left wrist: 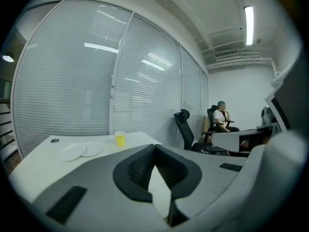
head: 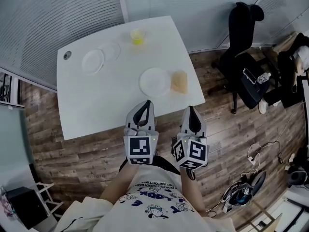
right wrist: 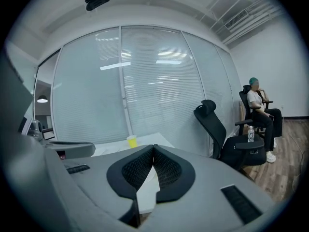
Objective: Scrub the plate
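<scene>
Your left gripper (head: 147,102) has its 2 black ribbed jaws closed tip to tip with nothing between them. In the left gripper view (left wrist: 154,146) they meet at a point, and only a sliver of white surface shows through the gap behind the tips. Your right gripper (head: 189,108) is the same, with both jaws pressed together and empty (right wrist: 154,146).

You hold the 2 grippers side by side at the near edge of the white rectangular table (head: 96,105), both pointing toward its far side. The round white plate (head: 155,82) lies flat on the table ahead of both sets of fingers. In the head view it sits just beyond the left gripper's tips and a little to their right, and beyond and to the left of the right gripper's tips. Neither gripper touches it. The tan block-shaped sponge (head: 179,81) rests right against the plate's right rim, straight ahead of your right gripper and apart from it.

Farther off, at the table's far left, 2 more white plates (head: 92,61) lie overlapping. They also show in the left gripper view (left wrist: 72,152). A small yellow cup (head: 137,36) stands upright near the far edge.

Neither gripper view shows the near plate clearly, because the closed jaws cover that part of the table.
</scene>
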Tool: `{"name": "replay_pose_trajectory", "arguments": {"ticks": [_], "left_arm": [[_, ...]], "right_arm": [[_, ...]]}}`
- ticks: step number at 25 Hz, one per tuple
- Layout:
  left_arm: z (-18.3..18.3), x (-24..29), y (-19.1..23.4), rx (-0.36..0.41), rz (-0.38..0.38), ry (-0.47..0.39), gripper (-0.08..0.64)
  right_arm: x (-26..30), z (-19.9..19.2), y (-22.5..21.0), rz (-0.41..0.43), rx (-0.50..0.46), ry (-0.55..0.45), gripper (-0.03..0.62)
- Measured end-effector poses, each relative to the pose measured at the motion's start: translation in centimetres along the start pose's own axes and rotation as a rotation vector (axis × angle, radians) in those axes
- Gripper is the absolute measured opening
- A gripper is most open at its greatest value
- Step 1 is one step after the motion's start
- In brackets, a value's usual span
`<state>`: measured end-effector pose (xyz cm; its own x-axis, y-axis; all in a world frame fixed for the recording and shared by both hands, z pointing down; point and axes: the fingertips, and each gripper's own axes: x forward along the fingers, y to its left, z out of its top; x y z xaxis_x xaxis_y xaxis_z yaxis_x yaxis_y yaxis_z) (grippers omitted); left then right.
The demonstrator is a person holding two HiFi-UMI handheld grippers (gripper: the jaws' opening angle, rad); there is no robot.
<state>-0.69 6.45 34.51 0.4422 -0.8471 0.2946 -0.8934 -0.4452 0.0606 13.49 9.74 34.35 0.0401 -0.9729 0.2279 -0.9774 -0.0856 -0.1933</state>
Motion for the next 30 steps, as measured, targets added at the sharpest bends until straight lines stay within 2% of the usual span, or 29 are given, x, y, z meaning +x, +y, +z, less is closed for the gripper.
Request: {"name": "replay_pose_trajectory", "arguments": {"ticks": [17,25,30], "left_arm": [[0.9,9.3,3.0,-0.012,-0.062,0.087,0.023],[0.0,12.1,5.1,-0.032,-0.081,0.136,0.023],[-0.4,13.0,6.3,-0.037,-0.082,0.151,0.023]], "right_arm": [[10.1,0.4,-0.4,-0.042,-0.016,0.09,-0.006],[12.7,-1.0,-1.5,-0.123,0.004,0.144,-0.006],[13.3,-2.1,-1.3,-0.124,0.006,0.181,-0.006]]}}
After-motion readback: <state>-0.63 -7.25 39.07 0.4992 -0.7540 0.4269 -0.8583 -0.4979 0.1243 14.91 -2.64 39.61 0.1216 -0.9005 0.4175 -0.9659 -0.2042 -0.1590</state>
